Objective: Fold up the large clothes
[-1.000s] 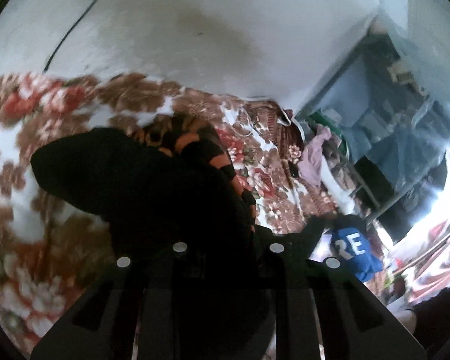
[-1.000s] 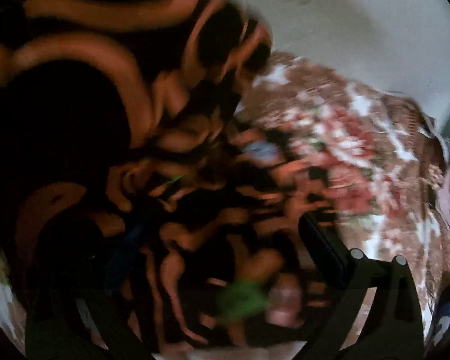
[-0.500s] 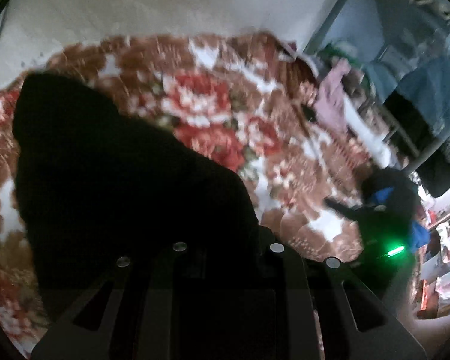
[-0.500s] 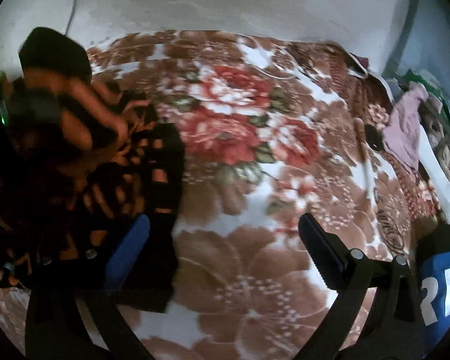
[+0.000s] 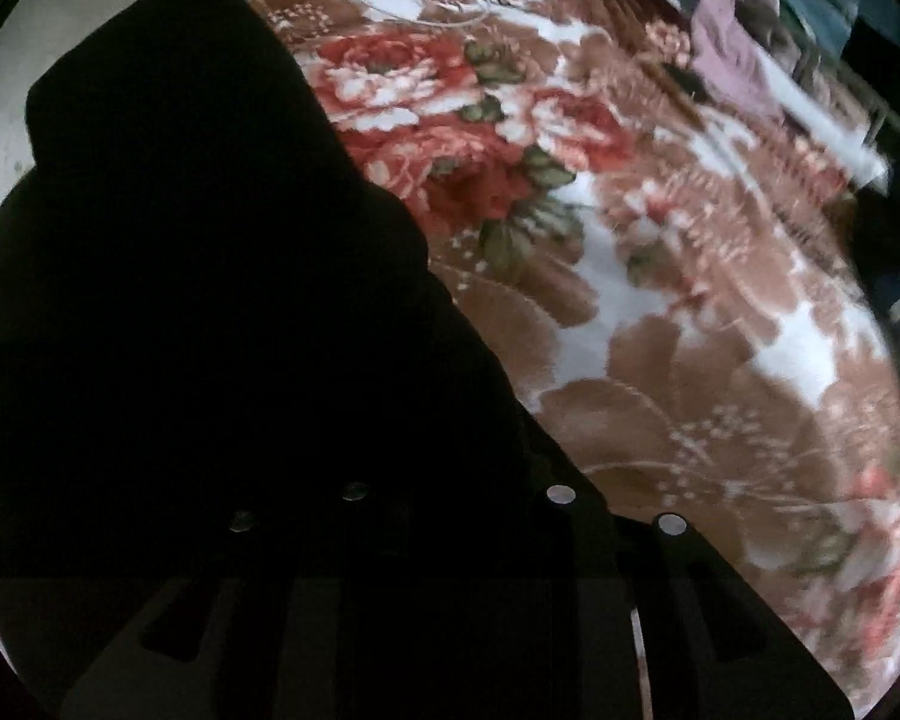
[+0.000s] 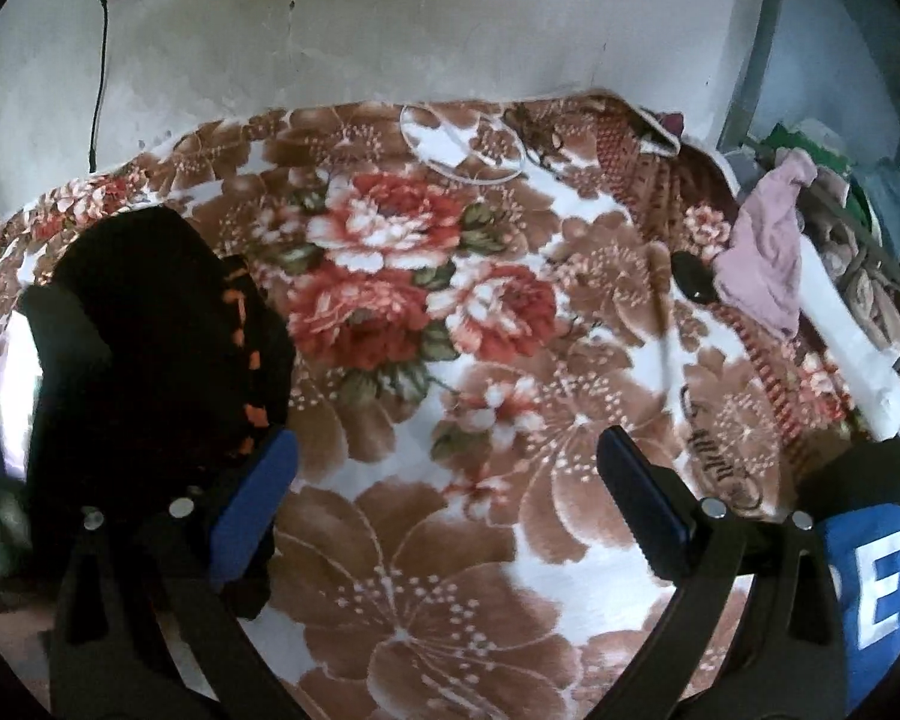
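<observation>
Black garment (image 5: 198,300) lay bunched at the bed's (image 6: 450,540) left side, likely for laying flat. It hid the left gripper (image 5: 450,468) fingers, which had just been opening; grip unclear. Right gripper (image 6: 444,480) fingers wide open, empty, above the blanket.

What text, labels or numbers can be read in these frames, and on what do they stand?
"E": white capital on the blue cloth at the right wrist view's lower right edge; any letters beside it are cut off.
Dark cursive lettering woven into the blanket: too distorted to read.
Left wrist view: no text on the black garment or elsewhere.
</observation>
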### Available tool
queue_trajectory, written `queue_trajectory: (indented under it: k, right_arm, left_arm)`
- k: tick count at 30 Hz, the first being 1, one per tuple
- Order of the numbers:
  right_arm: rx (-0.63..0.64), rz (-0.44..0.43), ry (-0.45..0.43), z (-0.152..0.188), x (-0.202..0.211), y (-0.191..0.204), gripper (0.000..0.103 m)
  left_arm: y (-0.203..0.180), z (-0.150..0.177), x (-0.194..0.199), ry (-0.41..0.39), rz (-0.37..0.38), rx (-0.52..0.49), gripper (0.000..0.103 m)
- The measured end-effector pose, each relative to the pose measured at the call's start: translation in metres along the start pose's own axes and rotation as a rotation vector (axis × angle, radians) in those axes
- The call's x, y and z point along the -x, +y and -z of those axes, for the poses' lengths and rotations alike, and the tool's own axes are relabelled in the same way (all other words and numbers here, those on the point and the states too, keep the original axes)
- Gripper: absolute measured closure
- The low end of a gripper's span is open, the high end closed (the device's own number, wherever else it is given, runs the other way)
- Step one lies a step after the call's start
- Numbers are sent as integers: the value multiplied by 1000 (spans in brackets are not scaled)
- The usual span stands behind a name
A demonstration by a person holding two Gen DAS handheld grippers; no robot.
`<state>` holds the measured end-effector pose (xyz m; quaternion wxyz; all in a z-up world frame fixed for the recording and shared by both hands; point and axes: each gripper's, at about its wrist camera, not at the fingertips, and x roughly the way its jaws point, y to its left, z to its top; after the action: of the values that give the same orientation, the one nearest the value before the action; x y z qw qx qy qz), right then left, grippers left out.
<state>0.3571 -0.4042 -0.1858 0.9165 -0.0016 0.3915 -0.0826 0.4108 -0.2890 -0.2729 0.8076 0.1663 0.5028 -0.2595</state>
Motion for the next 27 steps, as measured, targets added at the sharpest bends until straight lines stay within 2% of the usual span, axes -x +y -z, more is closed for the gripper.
queue_trajectory:
  k: [2,4,5,6,9,11,12,17,21,25,27]
  right_arm:
    - [2,-10,6,-3,6,1,5]
    - [1,-26,2,-7,13,3,5]
    - [2,-34,-1,-9,16,6,5]
    - [2,-45,-7,-13,21,10,5]
    - [7,-74,-29,-22,31,23,5]
    - [15,-85,-45,-28,36,31,5]
    - [19,-93,-54,-32,39,36,5]
    - [29,-120,-73,-43,49,53,5]
    - [47,-152,-66,-47,51,73,5]
    - [101,-173,-94,-57,55,100,5]
    - [155,-188,-81,-63,48,119,5]
  left_arm:
    - [-2,-3,1,12,-12,-5,82]
    - [1,-4,9,14,8,6,79]
    - [4,-4,15,2,32,14,71]
    - [7,-3,23,-16,83,26,56]
    - [14,2,46,-61,164,53,33]
    - [18,6,63,-113,210,84,21]
    - [24,10,76,-149,237,113,18]
    - [46,31,120,-270,274,184,16]
    - [76,65,162,-340,238,234,14]
    - [118,92,182,-338,166,322,10]
    - [138,100,179,-291,87,347,9]
